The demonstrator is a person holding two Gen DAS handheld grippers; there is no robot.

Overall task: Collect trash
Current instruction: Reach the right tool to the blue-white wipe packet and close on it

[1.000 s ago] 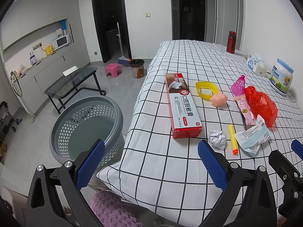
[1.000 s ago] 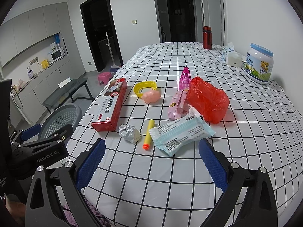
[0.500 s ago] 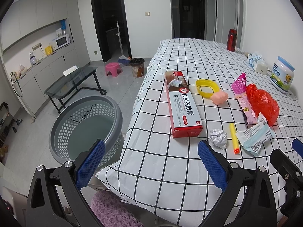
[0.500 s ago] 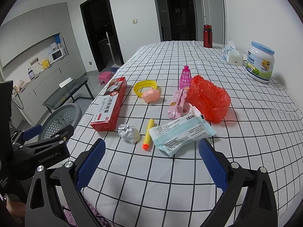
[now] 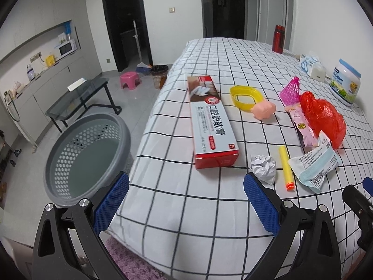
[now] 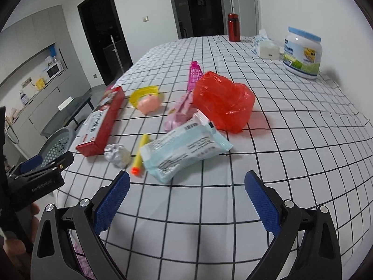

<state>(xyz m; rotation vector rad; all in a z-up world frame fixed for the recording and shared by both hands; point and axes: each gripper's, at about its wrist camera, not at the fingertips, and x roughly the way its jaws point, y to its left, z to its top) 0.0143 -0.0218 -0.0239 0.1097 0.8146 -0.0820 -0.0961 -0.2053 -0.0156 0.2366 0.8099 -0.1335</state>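
Observation:
Trash lies on the checked tablecloth (image 5: 177, 210): a red and white toothpaste box (image 5: 213, 126), a crumpled paper ball (image 5: 263, 168), a yellow foam dart (image 5: 286, 164), a light blue wrapper (image 6: 184, 149), a pink packet (image 5: 303, 126) and a red plastic bag (image 6: 222, 103). A grey perforated basket (image 5: 86, 156) stands on the floor left of the table. My left gripper (image 5: 184, 207) is open and empty above the table's near edge, short of the box. My right gripper (image 6: 185, 204) is open and empty, just short of the blue wrapper.
A yellow ring (image 5: 247, 94), a pink pig toy (image 5: 263, 109) and a pink shuttlecock (image 5: 291, 91) lie behind the trash. A cream jar (image 6: 302, 52), tissue pack (image 6: 265, 45) and red bottle (image 6: 233, 27) stand by the right wall. A glass side table (image 5: 79, 98) stands on the floor.
Both grippers have moved forward over the table toward the trash; the objects appear closer. Both stay open and empty.

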